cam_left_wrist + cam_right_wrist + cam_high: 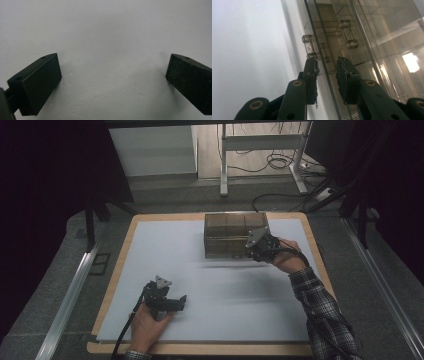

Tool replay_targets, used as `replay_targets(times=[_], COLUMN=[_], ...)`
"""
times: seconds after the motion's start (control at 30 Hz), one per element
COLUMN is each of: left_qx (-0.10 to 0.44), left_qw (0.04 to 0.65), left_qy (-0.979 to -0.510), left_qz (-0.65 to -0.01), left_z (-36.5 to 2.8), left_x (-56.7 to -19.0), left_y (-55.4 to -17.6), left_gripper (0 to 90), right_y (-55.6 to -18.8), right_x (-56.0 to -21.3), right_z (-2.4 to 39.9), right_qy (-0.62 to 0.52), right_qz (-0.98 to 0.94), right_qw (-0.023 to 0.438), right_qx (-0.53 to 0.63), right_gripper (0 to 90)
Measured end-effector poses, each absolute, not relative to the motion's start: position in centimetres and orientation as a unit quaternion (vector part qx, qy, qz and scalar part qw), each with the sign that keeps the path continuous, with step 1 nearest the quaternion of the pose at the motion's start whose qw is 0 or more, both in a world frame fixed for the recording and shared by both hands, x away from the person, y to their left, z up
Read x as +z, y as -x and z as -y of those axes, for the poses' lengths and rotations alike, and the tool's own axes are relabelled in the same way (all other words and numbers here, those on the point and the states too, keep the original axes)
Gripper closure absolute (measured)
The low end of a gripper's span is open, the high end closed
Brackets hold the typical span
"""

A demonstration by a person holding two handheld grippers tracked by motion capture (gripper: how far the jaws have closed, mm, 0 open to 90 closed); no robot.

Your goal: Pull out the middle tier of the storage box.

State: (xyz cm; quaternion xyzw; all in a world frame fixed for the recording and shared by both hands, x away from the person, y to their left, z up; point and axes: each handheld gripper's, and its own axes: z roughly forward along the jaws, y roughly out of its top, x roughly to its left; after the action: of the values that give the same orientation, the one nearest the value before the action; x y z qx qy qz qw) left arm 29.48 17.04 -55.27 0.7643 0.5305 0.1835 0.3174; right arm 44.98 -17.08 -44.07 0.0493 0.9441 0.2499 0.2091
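A smoky clear plastic box (227, 237) with several compartments stands at the back middle of the white mat (210, 285). My right gripper (257, 251) is at the box's front right corner. In the right gripper view its jaws (327, 60) stand a little apart astride the edge of a clear panel (367, 37), with a gap showing on both sides. A small clear handle (308, 46) sits just past the left fingertip. My left gripper (181, 301) rests low over the mat near the front left, held by a hand. Its jaws (113, 75) are wide open on bare mat.
The mat lies on a wooden tabletop (200, 349). Beyond the table's far edge stand a desk frame (223, 165) and loose cables (280, 162) on the floor. A metal rail (70, 295) runs along the left side. A plaid sleeve (320, 305) reaches in from the lower right.
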Motion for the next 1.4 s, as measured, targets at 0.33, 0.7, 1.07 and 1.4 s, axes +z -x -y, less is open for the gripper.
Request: replay_targets(times=[0.33,0.7,1.07,1.4], left_qx=[0.183,0.183,0.184,0.184], left_qw=[0.317,0.317,0.318,0.317], left_qy=[-0.764,-0.764,-0.764,-0.764], left_qz=[-0.530,-0.530,-0.531,-0.530], left_z=[-17.0,-17.0,-17.0,-17.0], left_x=[-55.3,-55.3,-55.3,-55.3], left_y=[-29.5,-29.5,-29.5,-29.5], left_gripper=[0.0,0.0,0.0,0.0], right_y=[-46.8,-48.3,-49.1,-48.6], right_x=[-44.6,-45.7,-45.9,-45.7], right_z=[18.0,18.2,18.1,18.2], right_qy=[-0.042,-0.019,0.005,0.030], right_qz=[-0.957,-0.967,-0.973,-0.975], right_qw=[0.165,0.128,0.090,0.064], right_qx=[0.236,0.221,0.212,0.211], right_gripper=[70.6,79.7,84.6,86.3])
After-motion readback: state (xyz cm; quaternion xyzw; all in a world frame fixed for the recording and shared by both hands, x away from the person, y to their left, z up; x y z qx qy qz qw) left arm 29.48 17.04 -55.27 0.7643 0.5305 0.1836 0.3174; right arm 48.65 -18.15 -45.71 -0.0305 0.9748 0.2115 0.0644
